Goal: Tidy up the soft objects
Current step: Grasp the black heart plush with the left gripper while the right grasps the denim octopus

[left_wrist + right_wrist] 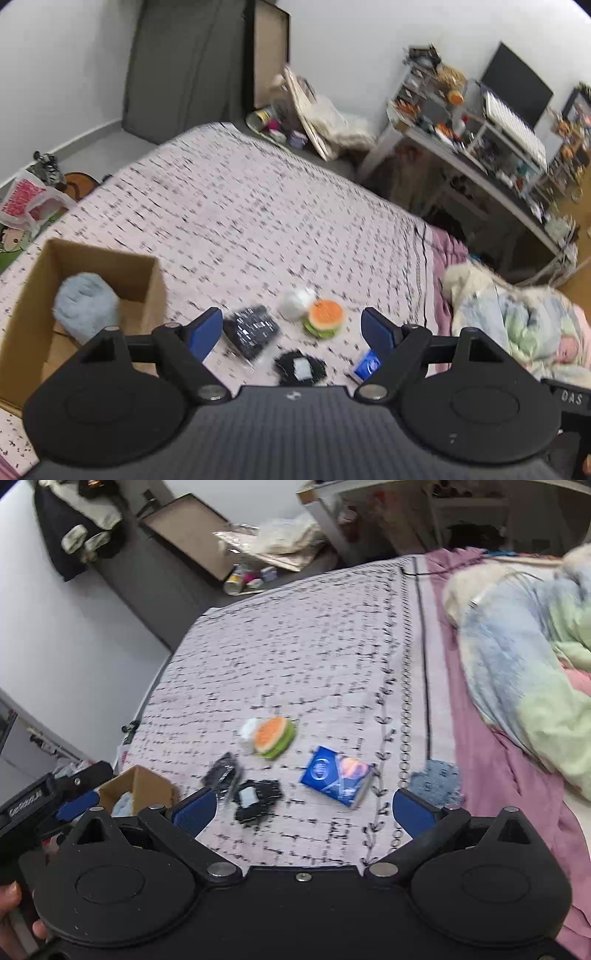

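A bed (240, 206) with a pale cover printed in small black marks filled most of both views. A bundle of pastel blankets (524, 635) lay heaped along its pink-edged side. At the near left corner of the cover stood an open cardboard box (147, 280), and a light blue fluffy soft toy (85, 302) sat inside it against the left wall.

The remaining soft things lay loose on the cover, clustered just beyond the tools. A blue tissue packet (338, 781) lay flat, nearest the right side. A burger-shaped plush (325, 317) rested touching a small white soft item (297, 302). Beside them lay a black packet with white print (251, 330), and nearer in, a black fuzzy piece with a pale patch (300, 366). A round blue knitted piece (437, 781) lay apart, near the pink edge.

The left gripper (293, 328) hung above the cluster with its blue pads spread wide and nothing between them. The right gripper (303, 810) likewise stood wide apart and empty, over the cover near the tissue packet. A person's fingers (11, 897) showed at the lower left edge of the right wrist view.
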A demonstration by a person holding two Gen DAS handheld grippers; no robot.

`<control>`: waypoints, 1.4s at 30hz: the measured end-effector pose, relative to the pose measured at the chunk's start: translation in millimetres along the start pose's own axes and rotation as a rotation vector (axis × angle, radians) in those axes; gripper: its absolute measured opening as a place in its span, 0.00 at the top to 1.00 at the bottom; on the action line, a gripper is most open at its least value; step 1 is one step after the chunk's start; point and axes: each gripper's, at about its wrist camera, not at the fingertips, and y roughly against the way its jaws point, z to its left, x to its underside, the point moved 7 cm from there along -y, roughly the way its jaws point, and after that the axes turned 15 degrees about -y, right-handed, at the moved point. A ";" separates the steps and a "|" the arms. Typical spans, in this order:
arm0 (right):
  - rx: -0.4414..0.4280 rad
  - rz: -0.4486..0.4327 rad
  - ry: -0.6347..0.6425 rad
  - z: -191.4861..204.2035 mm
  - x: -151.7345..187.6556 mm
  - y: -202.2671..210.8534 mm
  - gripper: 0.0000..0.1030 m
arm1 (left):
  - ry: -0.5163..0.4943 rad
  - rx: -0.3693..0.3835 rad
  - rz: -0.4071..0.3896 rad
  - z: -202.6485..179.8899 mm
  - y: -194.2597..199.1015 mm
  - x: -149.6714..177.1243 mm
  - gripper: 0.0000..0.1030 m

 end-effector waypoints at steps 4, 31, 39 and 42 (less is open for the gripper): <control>0.035 0.013 -0.077 -24.7 -5.2 -10.1 0.00 | -0.017 0.028 0.069 -17.3 -23.8 7.1 0.21; 0.282 0.088 -0.202 -92.5 -18.9 -107.8 0.01 | 0.080 0.122 0.217 -17.2 -147.7 63.0 0.22; 0.385 0.108 -0.124 -98.0 -13.9 -130.5 0.05 | 0.032 0.113 0.203 -25.4 -164.6 70.1 0.25; 0.405 0.113 -0.065 -95.2 -9.3 -137.6 0.06 | 0.023 0.106 0.195 -25.7 -166.0 72.8 0.26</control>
